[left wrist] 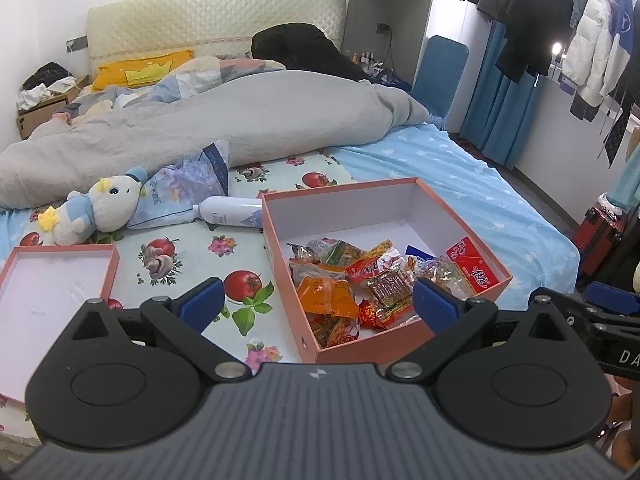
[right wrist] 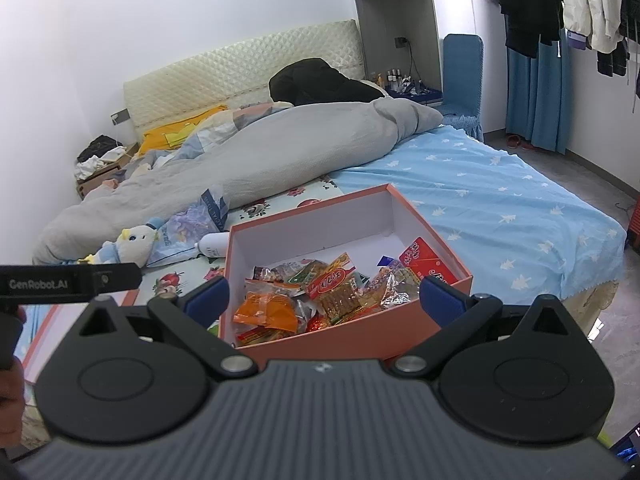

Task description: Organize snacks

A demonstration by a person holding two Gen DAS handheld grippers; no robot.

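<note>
Orange box (left wrist: 288,256) w/ snacks (left wrist: 352,280) on bed — left gripper (left wrist: 316,300), right gripper (right wrist: 324,296) both spread, empty

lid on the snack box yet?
No: the orange box is open with snack packets showing inside, and its lid lies upturned on the bed to its left.

Box (left wrist: 400,344): salmon-orange outside, white inside. Lid (left wrist: 112,268) at 9 o'clock: same colours. Snack packets (left wrist: 352,280): orange, red, green, clear foil. Sheet (left wrist: 192,256): pale green, tomato and mushroom print. Bedspread (left wrist: 460,184) at 2 o'clock: sky blue, white stars. Duvet (left wrist: 220,124): grey. Plush duck (left wrist: 100,208): white, blue, yellow. Gripper fingertips (left wrist: 204,300): blue.
</note>
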